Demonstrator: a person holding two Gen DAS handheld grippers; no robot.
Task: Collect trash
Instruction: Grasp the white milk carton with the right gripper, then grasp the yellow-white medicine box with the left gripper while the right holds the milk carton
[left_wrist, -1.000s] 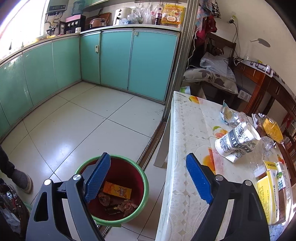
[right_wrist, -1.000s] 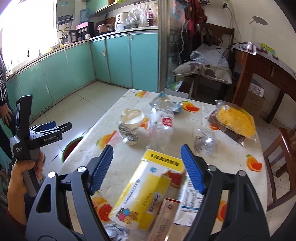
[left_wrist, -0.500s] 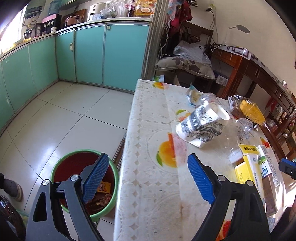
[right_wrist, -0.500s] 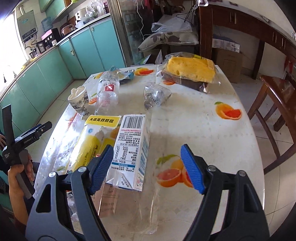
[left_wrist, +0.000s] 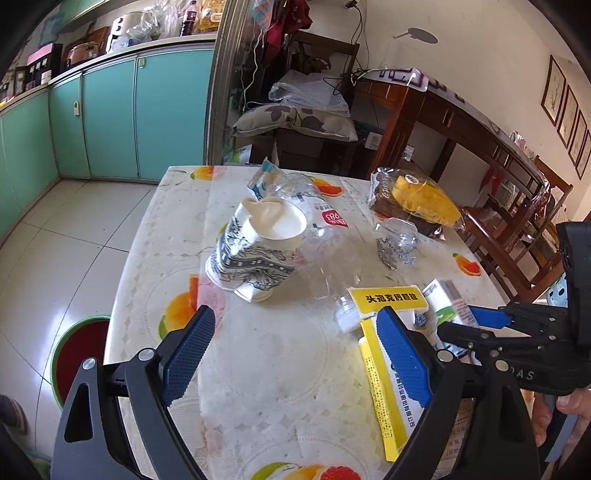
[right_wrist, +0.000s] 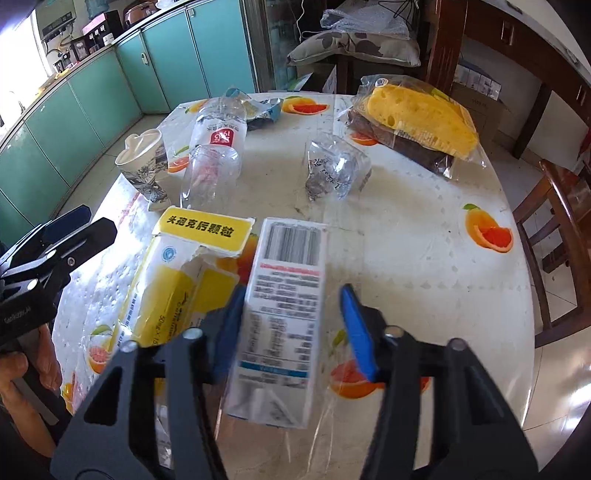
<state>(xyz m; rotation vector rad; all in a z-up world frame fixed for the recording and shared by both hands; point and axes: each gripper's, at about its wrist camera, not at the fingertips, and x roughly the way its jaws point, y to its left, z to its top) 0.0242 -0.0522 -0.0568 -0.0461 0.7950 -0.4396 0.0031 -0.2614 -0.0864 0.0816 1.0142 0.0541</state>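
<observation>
Several pieces of litter crowd our fruit-print table (right_wrist: 424, 236) while the green bin (left_wrist: 79, 354) waits on the floor beside it. Our right gripper (right_wrist: 291, 328) has just been closing around a white carton (right_wrist: 284, 291) with a barcode; its blue pads straddle the box, the left one at or against the side, the right one showing a gap, so the grasp is not yet firm as far as we can tell. Our left gripper (left_wrist: 291, 350) hangs over the near table edge, jaws wide and empty, with the torn yellow box (left_wrist: 384, 369) under its right finger.

Little of the collecting looks finished on this table (the bin's contents are hidden from here). Left lying are the patterned paper cup (left_wrist: 258, 251), tipped on its side, the clear bottle (right_wrist: 214, 155) touching it, a crumpled clear wrapper (right_wrist: 332, 170), a blue foil packet (right_wrist: 262, 110) at the far end, and the bagged yellow sponge (right_wrist: 417, 114), which may or may not count as trash. We judge the carton to be the piece in hand, the rest to follow.
</observation>
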